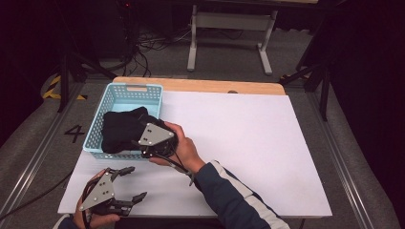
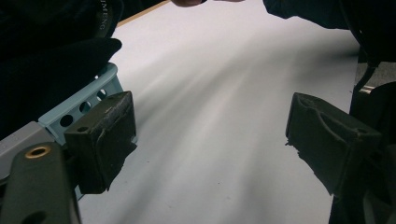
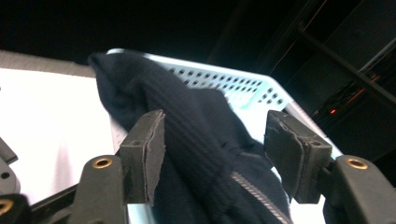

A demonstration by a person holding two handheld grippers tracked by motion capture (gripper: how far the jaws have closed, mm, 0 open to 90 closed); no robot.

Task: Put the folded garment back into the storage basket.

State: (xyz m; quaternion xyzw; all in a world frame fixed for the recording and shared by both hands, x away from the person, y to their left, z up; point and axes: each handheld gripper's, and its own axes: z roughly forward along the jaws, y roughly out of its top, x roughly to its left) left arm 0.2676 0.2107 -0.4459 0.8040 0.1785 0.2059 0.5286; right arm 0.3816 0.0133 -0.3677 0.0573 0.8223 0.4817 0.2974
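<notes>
Dark ribbed knit garment (image 3: 201,140), zipper visible, bunched in light blue basket (image 1: 114,98). My right fingers (image 3: 215,154) parted around it, unclamped. My left fingers (image 2: 210,140) spread wide, empty, over tabletop (image 1: 248,133).

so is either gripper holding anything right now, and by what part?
Nothing is held. The right gripper has jaws open around the dark garment in the blue basket, pads off it. The left gripper is open over bare table.

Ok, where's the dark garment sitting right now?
In the high view the dark garment lies bundled in the light blue basket at the table's left side, spilling over its near rim, with the right gripper right at it.
</notes>
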